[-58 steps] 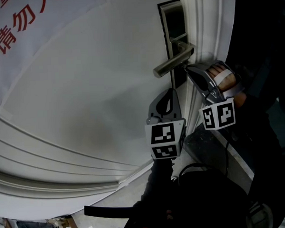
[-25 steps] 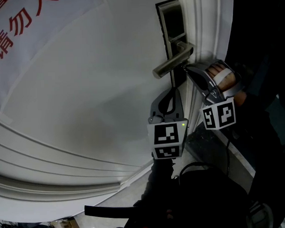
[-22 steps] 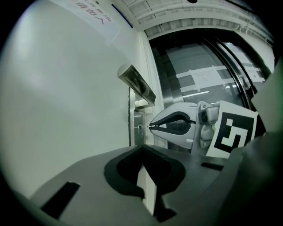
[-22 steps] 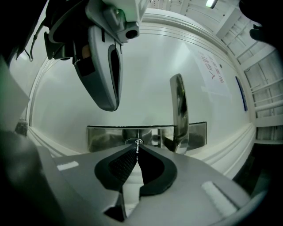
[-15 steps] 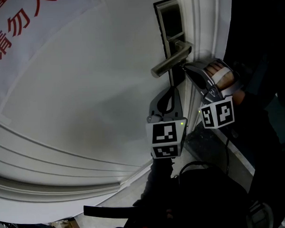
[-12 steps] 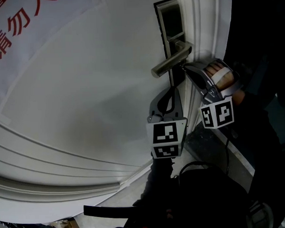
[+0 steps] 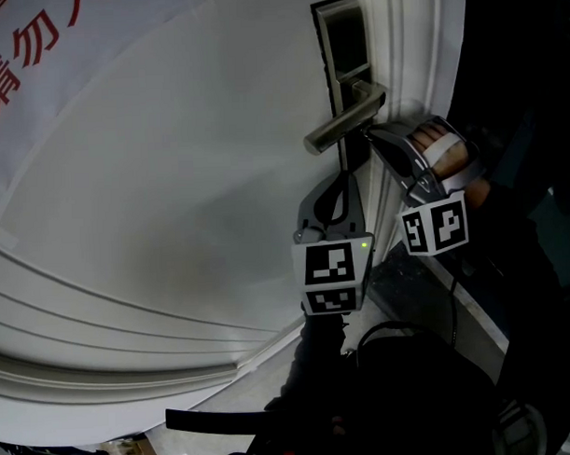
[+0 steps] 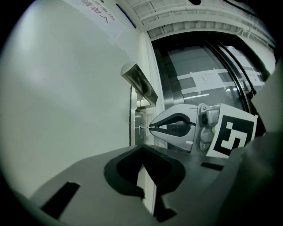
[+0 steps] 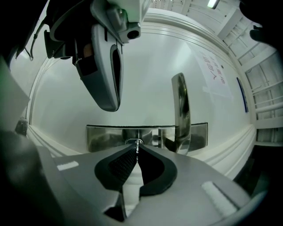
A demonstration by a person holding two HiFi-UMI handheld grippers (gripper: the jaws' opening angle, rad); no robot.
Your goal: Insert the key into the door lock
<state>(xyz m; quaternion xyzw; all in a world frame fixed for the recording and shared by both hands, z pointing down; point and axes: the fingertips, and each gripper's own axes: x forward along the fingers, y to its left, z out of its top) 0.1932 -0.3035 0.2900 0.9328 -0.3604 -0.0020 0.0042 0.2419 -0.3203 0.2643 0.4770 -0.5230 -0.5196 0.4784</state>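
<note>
White door point(image 7: 172, 207) carries metal lock plate point(image 7: 344, 43); lever handle point(image 7: 342, 125) attached.

Key point(image 9: 137, 147): only a thin sliver at the right gripper point(image 9: 137, 152) tips, too small to read teeth or how deep it sits. Those tips cover most of the keyhole point(image 9: 134, 142). From above, keyhole's hidden behind handle point(image 7: 347, 123) & right gripper. Lower plate point(image 7: 342, 43) is hidden behind left gripper point(image 7: 344, 181). Hand point(image 7: 448, 154) shows only in part behind gripper body. Banner point(image 7: 36, 44) w/ red lettering runs off top-left edge. Bottom right is too dark to tell anything.
</note>
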